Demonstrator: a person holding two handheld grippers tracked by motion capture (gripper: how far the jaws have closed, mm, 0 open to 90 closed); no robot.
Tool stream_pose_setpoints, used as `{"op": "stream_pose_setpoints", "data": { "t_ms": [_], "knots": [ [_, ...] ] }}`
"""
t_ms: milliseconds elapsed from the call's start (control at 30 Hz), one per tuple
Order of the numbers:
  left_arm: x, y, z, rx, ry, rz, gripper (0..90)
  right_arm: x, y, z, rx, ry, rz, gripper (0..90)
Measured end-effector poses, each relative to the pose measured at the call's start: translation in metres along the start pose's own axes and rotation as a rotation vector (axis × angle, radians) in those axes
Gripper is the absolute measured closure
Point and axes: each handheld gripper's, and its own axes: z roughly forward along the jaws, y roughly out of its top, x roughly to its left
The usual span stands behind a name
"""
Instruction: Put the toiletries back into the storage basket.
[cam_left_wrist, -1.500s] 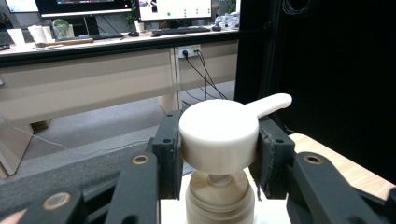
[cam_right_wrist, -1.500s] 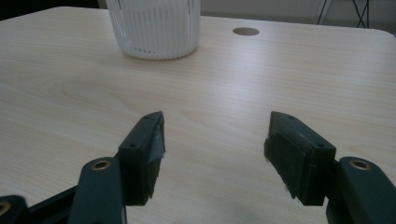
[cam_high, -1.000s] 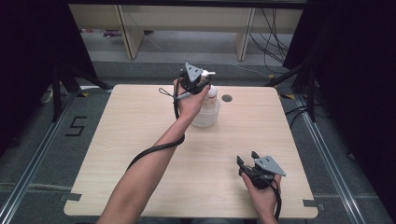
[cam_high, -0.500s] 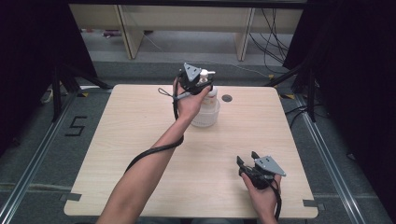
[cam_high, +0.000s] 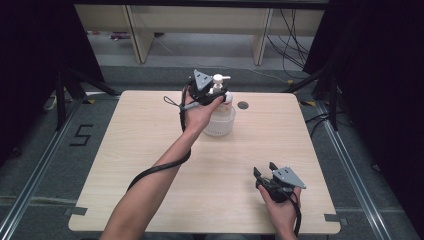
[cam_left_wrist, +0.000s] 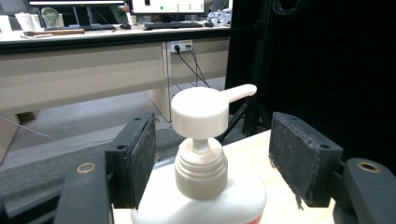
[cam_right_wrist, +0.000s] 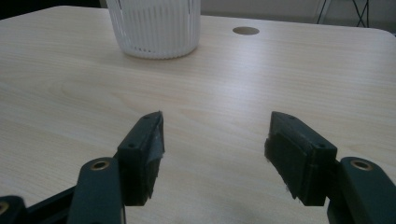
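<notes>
In the high view, a white pump bottle (cam_high: 218, 116) stands on the wooden table (cam_high: 150, 150) toward twelve o'clock, with a small round hole (cam_high: 243, 105) in the tabletop just beside it at three o'clock. The left gripper (cam_high: 212, 95) sits at the bottle's top, around the pump. The right gripper (cam_high: 264, 175) rests low near five o'clock, well apart from the bottle. A "5" (cam_high: 81, 135) is marked on the floor at nine o'clock.

In the left gripper view, the jaws stand wide apart on either side of the pump head (cam_left_wrist: 201, 111) and ribbed collar (cam_left_wrist: 201, 168), touching neither, so nothing is held. The nozzle points toward two o'clock. If the step is a grasp, closing on the collar rather than the head would likely keep the bottle from tipping. A red edge shows low on the bottle; no writing is readable.

In the right gripper view, the jaws are wide open and empty above bare wood, with the bottle's ribbed base (cam_right_wrist: 153, 28) at twelve o'clock
</notes>
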Motion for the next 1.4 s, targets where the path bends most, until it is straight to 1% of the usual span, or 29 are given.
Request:
{"op": "stream_pose_setpoints", "data": {
  "t_ms": [100, 133, 200, 367, 433, 467, 533, 567, 600, 633, 667, 700, 733, 800, 833, 867, 900, 933, 967, 1033, 1067, 1100, 1133, 1267, 1333, 1367, 1400],
  "knots": [
    [0.000, -0.001, -0.007, 0.012, -0.018, -0.023, 31.4, 0.000, 0.000, 0.000, 0.000, 0.001, -0.001, 37.5],
    [0.000, -0.001, -0.009, 0.009, -0.020, -0.019, 31.4, 0.000, 0.000, 0.000, 0.001, -0.001, 0.000, 37.5],
    [-0.001, -0.002, -0.013, 0.008, -0.022, -0.016, 31.4, -0.001, 0.000, 0.000, -0.001, 0.002, -0.014, 37.5],
    [-0.001, -0.004, -0.022, 0.010, -0.029, -0.003, 31.7, -0.001, 0.000, 0.000, -0.001, -0.001, -0.011, 37.5],
    [0.000, -0.005, -0.025, 0.010, -0.036, -0.003, 32.2, 0.000, 0.000, 0.000, -0.001, -0.001, -0.011, 37.5],
    [0.000, -0.005, -0.026, 0.014, -0.037, -0.002, 32.2, -0.001, 0.000, 0.000, -0.002, -0.009, -0.023, 37.4],
    [0.002, -0.006, -0.029, 0.016, -0.038, -0.004, 32.4, -0.001, 0.000, 0.000, -0.001, -0.010, -0.017, 37.5],
    [0.002, -0.007, -0.031, 0.016, -0.037, 0.002, 32.5, -0.001, 0.000, 0.000, 0.000, 0.004, -0.014, 37.4],
    [0.003, -0.007, -0.033, 0.015, -0.035, 0.001, 32.6, 0.000, 0.000, 0.000, -0.001, -0.002, -0.011, 37.5],
    [0.004, -0.007, -0.034, 0.013, -0.036, 0.002, 32.5, -0.001, 0.000, 0.001, 0.000, 0.008, -0.022, 37.5],
    [0.004, -0.007, -0.034, 0.013, -0.036, 0.002, 32.5, -0.001, 0.000, 0.001, -0.001, 0.007, -0.021, 37.4],
    [0.005, -0.008, -0.038, 0.011, -0.037, 0.005, 32.5, -0.001, 0.000, 0.001, -0.001, 0.007, -0.020, 37.4],
    [0.006, -0.009, -0.040, 0.011, -0.036, 0.010, 32.6, -0.001, 0.000, 0.000, -0.002, -0.010, -0.023, 37.4],
    [0.007, -0.012, -0.043, 0.019, -0.034, 0.007, 32.5, -0.001, 0.000, 0.000, -0.001, -0.012, -0.016, 37.5],
    [0.008, -0.014, -0.045, 0.022, -0.036, 0.007, 32.5, -0.001, 0.000, 0.000, -0.001, -0.011, -0.020, 37.4],
    [0.009, -0.015, -0.046, 0.025, -0.036, 0.005, 32.4, 0.002, 0.000, -0.001, 0.007, -0.006, 0.017, 37.5],
    [0.010, -0.016, -0.048, 0.026, -0.036, 0.004, 32.5, -0.001, 0.000, 0.001, -0.003, -0.004, -0.014, 37.5],
    [0.011, -0.018, -0.049, 0.028, -0.035, 0.007, 32.4, 0.000, 0.000, 0.000, -0.002, -0.004, -0.010, 37.5],
    [0.012, -0.019, -0.051, 0.029, -0.033, 0.010, 32.5, -0.001, 0.000, 0.000, -0.002, -0.010, -0.023, 37.4],
    [0.015, -0.022, -0.056, 0.033, -0.030, 0.017, 32.5, -0.001, 0.000, 0.000, -0.001, -0.012, -0.020, 37.4],
    [0.016, -0.024, -0.059, 0.036, -0.030, 0.023, 32.4, 0.002, 0.000, -0.001, 0.007, -0.006, 0.020, 37.4],
    [0.016, -0.025, -0.061, 0.035, -0.031, 0.026, 32.4, 0.000, 0.000, 0.000, 0.004, -0.003, 0.011, 37.5],
    [0.017, -0.027, -0.064, 0.038, -0.030, 0.034, 32.4, 0.000, 0.000, 0.000, 0.000, -0.002, -0.009, 37.5],
    [0.023, -0.034, -0.074, 0.045, -0.033, 0.052, 32.4, -0.001, 0.000, 0.000, 0.002, 0.002, -0.013, 37.5],
    [0.027, -0.039, -0.080, 0.052, -0.035, 0.053, 32.4, -0.001, 0.000, 0.000, -0.002, -0.006, -0.014, 37.4],
    [0.029, -0.042, -0.082, 0.055, -0.039, 0.045, 32.4, -0.001, 0.000, 0.000, -0.002, -0.012, -0.022, 37.5],
    [0.031, -0.045, -0.085, 0.058, -0.044, 0.033, 32.5, -0.001, 0.000, 0.000, -0.001, -0.012, -0.018, 37.5]
  ]
}}
